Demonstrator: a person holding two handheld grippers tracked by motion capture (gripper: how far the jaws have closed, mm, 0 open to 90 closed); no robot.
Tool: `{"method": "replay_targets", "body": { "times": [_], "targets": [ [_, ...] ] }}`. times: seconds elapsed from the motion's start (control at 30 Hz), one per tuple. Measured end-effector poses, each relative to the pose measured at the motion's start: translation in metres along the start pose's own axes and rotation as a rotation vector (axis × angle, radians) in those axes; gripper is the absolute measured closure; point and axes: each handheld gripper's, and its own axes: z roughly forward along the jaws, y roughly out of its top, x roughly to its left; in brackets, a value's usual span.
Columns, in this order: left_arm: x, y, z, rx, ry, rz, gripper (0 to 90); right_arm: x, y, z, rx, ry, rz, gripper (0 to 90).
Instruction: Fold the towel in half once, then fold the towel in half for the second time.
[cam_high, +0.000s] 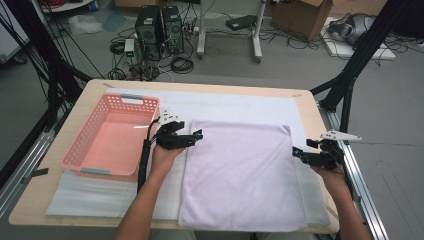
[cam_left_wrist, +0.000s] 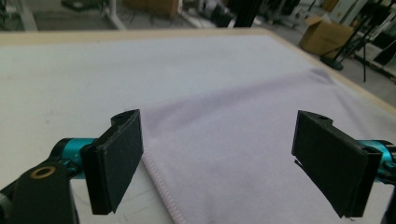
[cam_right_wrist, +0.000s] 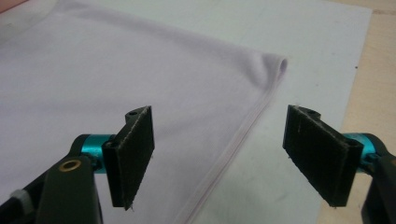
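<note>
A pale lilac towel (cam_high: 240, 170) lies flat on the white mat, its far edge straight. My left gripper (cam_high: 198, 134) hovers at the towel's far left corner, jaws wide apart with nothing between them. In the left gripper view the towel (cam_left_wrist: 243, 140) spreads out below the open gripper (cam_left_wrist: 233, 163), its stitched edge running under the left pad. My right gripper (cam_high: 295, 151) is at the towel's right edge, also open. In the right gripper view the towel's hemmed edge and corner (cam_right_wrist: 275, 70) lie on the mat beneath the open gripper (cam_right_wrist: 224, 158), untouched.
A pink plastic basket (cam_high: 85, 150) stands on the left of the table beside the towel. The white mat (cam_high: 235, 107) covers most of the wooden tabletop (cam_high: 310, 112). A metal rail runs along the table's right side. Computers, cables and boxes sit on the floor beyond.
</note>
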Motion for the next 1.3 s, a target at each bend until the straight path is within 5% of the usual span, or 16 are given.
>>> {"method": "replay_targets", "body": {
  "times": [0.27, 0.5, 0.63, 1.13, 1.23, 1.3],
  "targets": [
    [-0.014, -0.016, -0.022, -0.031, -0.040, 0.040, 22.1, 0.012, -0.014, -0.024, -0.067, 0.025, -0.024, 18.9],
    [-0.015, -0.020, -0.021, -0.026, -0.079, 0.051, 23.0, 0.018, -0.007, -0.016, -0.072, 0.024, -0.033, 18.8],
    [-0.015, -0.019, -0.023, -0.045, -0.044, 0.107, 22.9, 0.020, -0.003, -0.012, -0.062, 0.020, -0.036, 18.8],
    [-0.003, -0.005, -0.006, 0.045, 0.006, 0.018, 18.2, 0.015, 0.004, -0.002, -0.029, -0.012, -0.012, 18.8],
    [0.003, -0.005, 0.002, 0.073, -0.015, 0.023, 24.8, 0.010, 0.005, 0.004, -0.011, -0.019, 0.016, 18.8],
    [0.007, -0.005, 0.007, 0.105, 0.017, 0.026, 25.2, 0.007, 0.007, 0.009, -0.002, -0.027, 0.024, 18.8]
  ]
}}
